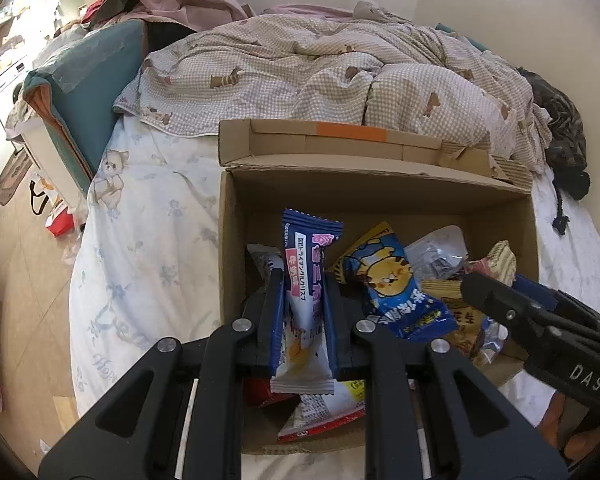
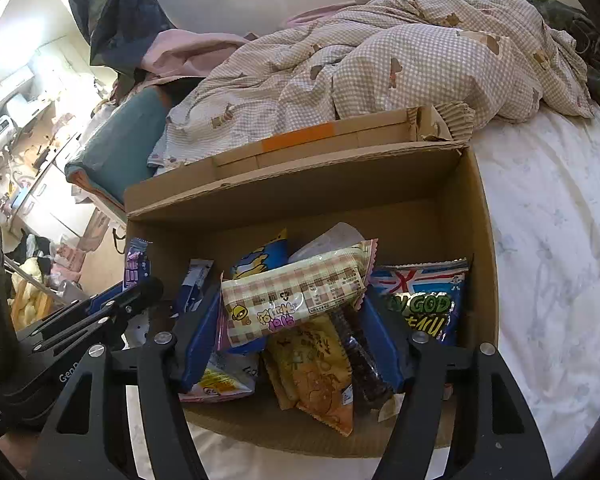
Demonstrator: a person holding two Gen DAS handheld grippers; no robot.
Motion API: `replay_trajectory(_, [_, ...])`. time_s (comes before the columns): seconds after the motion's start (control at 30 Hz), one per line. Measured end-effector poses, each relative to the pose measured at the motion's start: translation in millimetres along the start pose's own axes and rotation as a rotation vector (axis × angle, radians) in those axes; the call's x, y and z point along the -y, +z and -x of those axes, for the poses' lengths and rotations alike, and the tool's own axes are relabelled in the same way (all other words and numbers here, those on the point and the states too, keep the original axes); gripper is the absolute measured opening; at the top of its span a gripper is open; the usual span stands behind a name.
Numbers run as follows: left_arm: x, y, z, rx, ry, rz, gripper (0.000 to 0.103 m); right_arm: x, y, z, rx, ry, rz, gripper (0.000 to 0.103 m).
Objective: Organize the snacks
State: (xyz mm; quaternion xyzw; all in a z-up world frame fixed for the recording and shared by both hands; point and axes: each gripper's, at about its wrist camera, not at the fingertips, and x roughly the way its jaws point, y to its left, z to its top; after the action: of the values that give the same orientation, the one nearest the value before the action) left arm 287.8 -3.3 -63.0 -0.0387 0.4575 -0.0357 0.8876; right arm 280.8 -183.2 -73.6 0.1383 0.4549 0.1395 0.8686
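I have both tongs angled down over the open cardboard box (image 1: 236, 216) that sits on the bed (image 1: 148, 264), close to its near edge. My left tongs (image 1: 300, 280) are pinched narrow on a blue-and-white snack packet (image 1: 304, 292), which stands upright between the pads above the box's left half. My right tongs (image 2: 296, 308) stand wide; a pink checked packet (image 2: 296, 296) lies crosswise between the blue pads (image 2: 202, 340), and I cannot tell whether they press on it.

The left wrist view shows a blue packet with a cartoon tiger (image 1: 392, 288) just right of the held packet, a red-and-white packet (image 1: 324, 412) under it at the box's near wall, and the right tongs coming in from the right edge. The right wrist view alone shows a yellow packet (image 2: 316, 376) below the checked one, and a packet printed "GOD" (image 2: 424, 304) against the box's right wall, with the left tongs (image 2: 140, 294) at the left.

A checked quilt (image 1: 300, 64) is bunched behind the box's back flap (image 1: 340, 140). The box's near wall is mostly covered by the tong frames, and a clear wrapper (image 1: 440, 252) deeper in is too crumpled to read.
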Motion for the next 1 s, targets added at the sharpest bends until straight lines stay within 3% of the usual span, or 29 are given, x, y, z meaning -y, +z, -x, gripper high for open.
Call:
replay_trajectory(0.1, [-3.6, -0.3, -2.5, 0.001, 0.002, 0.015, 0.015, 13.2, 0.3, -4.9, -0.028, 0.059, -0.099, 0.072])
replay_trajectory(0.23, [-1.9, -1.1, -2.6, -0.013, -0.020, 0.023, 0.023, 20.1, 1.7, -4.9, -0.028, 0.068, -0.140, 0.084])
replay_trajectory(0.3, [-0.7, -1.8, -0.3, -0.013, -0.037, 0.030, 0.054, 21.9, 2.2, -3.9, -0.035, 0.093, -0.152, 0.087])
replay_trajectory(0.37, [-0.1, -2.5, 4.7, -0.004, -0.036, 0.042, 0.077, 22.1, 2.6, -2.3, -0.039, 0.103, -0.153, 0.095])
replay_trajectory(0.4, [0.0, -2.8, 8.8, 0.012, -0.031, 0.044, 0.083, 21.8, 2.8, -0.6, -0.034, 0.098, -0.149, 0.095])
replay_trajectory(0.47, [1.8, -3.9, 17.1, 0.041, -0.024, 0.032, 0.084, 20.9, 3.9, 2.9, -0.028, 0.086, -0.136, 0.103])
replay_trajectory(0.63, [-2.3, -6.2, 34.0, 0.071, 0.000, 0.035, 0.084, 24.6, 0.4, 14.3, -0.032, 0.119, -0.157, 0.103])
replay_trajectory(0.77, [-11.0, -10.2, 52.8, 0.090, 0.023, 0.065, 0.084, 19.7, -6.2, 39.9, 0.015, 0.082, -0.141, 0.103])
replay_trajectory(0.93, [-10.1, -19.1, 82.4, 0.149, 0.090, 0.011, 0.084, 5.4, -20.2, 72.7, 0.078, 0.066, -0.070, 0.103])
replay_trajectory(1.0, [-11.3, -26.4, 94.0, 0.163, 0.087, 0.000, 0.092, 1.7, -30.2, 84.3, 0.089, 0.046, -0.044, 0.103])
